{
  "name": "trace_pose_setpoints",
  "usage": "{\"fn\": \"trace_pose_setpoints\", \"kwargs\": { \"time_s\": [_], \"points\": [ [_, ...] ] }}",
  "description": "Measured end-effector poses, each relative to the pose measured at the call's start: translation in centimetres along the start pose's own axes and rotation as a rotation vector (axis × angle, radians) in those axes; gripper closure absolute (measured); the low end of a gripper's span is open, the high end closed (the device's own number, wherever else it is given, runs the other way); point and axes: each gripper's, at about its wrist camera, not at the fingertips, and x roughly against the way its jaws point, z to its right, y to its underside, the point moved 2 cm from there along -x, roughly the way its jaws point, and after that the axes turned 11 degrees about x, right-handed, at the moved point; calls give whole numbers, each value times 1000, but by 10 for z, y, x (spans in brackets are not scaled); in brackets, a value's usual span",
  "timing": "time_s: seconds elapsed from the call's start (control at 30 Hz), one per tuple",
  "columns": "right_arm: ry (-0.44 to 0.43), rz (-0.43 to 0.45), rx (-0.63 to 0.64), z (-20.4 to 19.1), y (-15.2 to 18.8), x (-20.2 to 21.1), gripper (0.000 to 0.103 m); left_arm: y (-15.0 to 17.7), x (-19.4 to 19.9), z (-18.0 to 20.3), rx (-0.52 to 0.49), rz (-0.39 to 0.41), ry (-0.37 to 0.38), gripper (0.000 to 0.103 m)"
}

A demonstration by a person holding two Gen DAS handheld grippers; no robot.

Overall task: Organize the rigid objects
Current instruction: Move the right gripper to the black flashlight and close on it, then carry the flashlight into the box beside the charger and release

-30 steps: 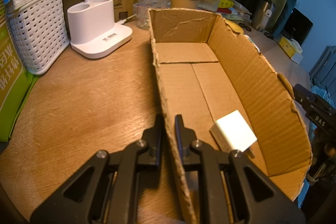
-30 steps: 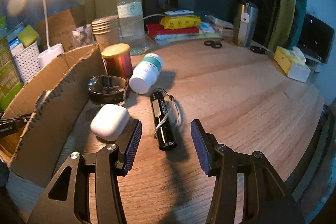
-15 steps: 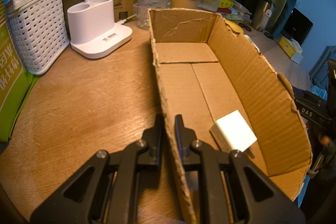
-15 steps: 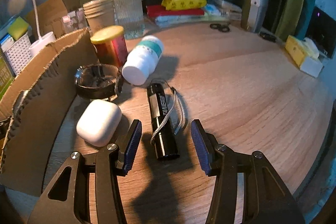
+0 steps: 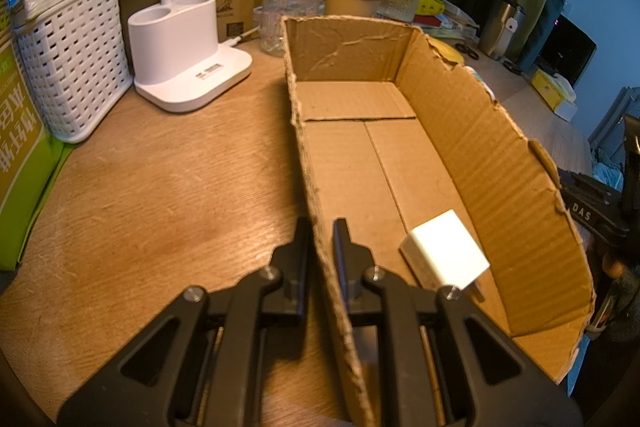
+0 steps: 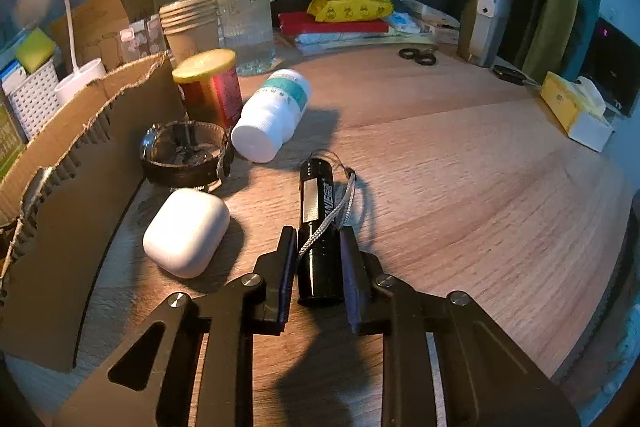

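Right tool (image 6: 319, 259) moved forward, closed onto flashlight (image 6: 319, 227); left tool (image 5: 321, 247) pinching cardboard box (image 5: 500, 163) wall.

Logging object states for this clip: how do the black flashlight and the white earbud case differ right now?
The flashlight is black, long and cylindrical; the earbud case is white, squat and rounded. The flashlight sits between the right tongs, which have closed on its near end; the earbud case lies free, left of them. The flashlight carries a wrist cord; the case has none. Both rest on the wooden table, outside the cardboard box.
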Motion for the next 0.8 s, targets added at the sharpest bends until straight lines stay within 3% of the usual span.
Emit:
{"fn": "trace_pose_setpoints", "kwargs": {
  "time_s": [0.8],
  "points": [
    [23,176,65,-25,-29,68,80,0,0,0,0,0,0,90]
  ]
}}
